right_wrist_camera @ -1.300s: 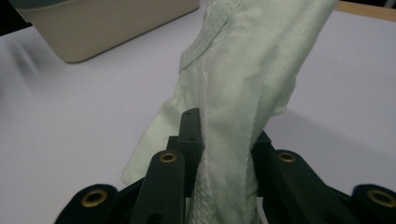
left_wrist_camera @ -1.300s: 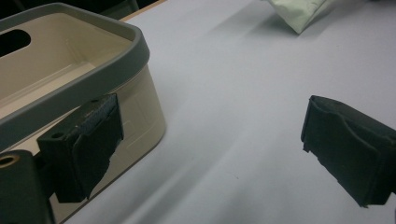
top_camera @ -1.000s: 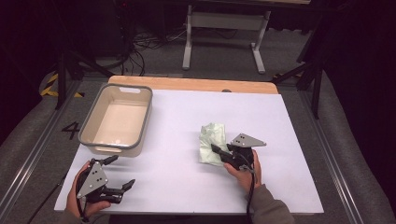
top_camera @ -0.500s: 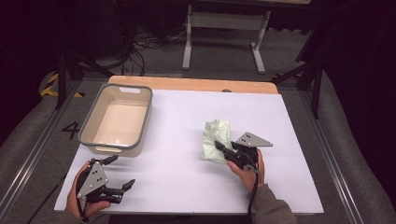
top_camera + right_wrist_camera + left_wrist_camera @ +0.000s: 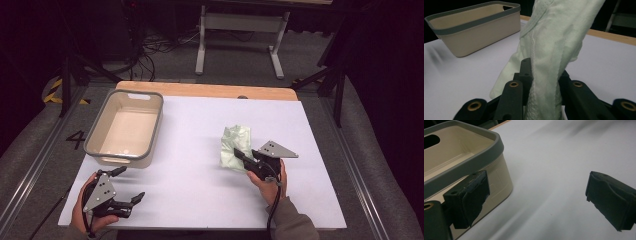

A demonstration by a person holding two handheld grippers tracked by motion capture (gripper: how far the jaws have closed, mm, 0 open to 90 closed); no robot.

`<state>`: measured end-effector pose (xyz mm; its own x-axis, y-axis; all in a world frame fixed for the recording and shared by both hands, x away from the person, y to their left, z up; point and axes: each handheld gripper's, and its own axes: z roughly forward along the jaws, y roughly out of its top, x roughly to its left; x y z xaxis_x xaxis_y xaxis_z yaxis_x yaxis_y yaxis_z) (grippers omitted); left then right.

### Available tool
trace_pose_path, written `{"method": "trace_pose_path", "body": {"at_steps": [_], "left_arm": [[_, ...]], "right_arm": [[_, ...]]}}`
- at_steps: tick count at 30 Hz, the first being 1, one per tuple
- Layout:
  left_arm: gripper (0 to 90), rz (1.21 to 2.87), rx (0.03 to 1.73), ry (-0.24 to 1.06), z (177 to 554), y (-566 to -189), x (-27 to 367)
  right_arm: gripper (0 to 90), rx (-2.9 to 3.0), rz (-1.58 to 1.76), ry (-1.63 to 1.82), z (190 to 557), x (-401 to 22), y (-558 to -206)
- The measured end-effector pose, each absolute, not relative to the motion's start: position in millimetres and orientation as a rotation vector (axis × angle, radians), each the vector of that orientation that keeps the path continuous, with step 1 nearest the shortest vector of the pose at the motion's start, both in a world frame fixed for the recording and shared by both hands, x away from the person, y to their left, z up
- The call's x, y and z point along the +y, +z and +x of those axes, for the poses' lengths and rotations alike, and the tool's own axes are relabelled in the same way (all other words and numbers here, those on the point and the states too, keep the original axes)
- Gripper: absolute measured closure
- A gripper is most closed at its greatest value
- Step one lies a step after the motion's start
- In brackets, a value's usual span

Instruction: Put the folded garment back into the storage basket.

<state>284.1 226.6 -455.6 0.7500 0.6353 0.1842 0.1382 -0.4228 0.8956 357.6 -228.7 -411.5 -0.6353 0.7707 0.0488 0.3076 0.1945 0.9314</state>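
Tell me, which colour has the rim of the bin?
Grey, above beige walls of the bin; the left gripper view shows it best.

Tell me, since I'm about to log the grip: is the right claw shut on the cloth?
Shut on it. The right claw has its jaws pressed against both sides of the pale green cloth, bunching it.

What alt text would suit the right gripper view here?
The right gripper is shut on a pale green cloth, which rises between its black jaws. Behind, at left, a beige bin with a grey rim stands on the white table.
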Motion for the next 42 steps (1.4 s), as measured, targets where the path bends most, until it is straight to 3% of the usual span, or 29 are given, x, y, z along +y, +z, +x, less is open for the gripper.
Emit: {"method": "trace_pose_path", "body": {"at_steps": [27,42], "left_arm": [[6.3,1.959,0.59,0.637,283,-456,226],[6.3,1.952,0.581,0.64,284,-455,227]], "right_arm": [[75.0,1.958,1.003,1.488,368,-229,-394],[75.0,1.949,0.987,1.526,384,-210,-384]]}}
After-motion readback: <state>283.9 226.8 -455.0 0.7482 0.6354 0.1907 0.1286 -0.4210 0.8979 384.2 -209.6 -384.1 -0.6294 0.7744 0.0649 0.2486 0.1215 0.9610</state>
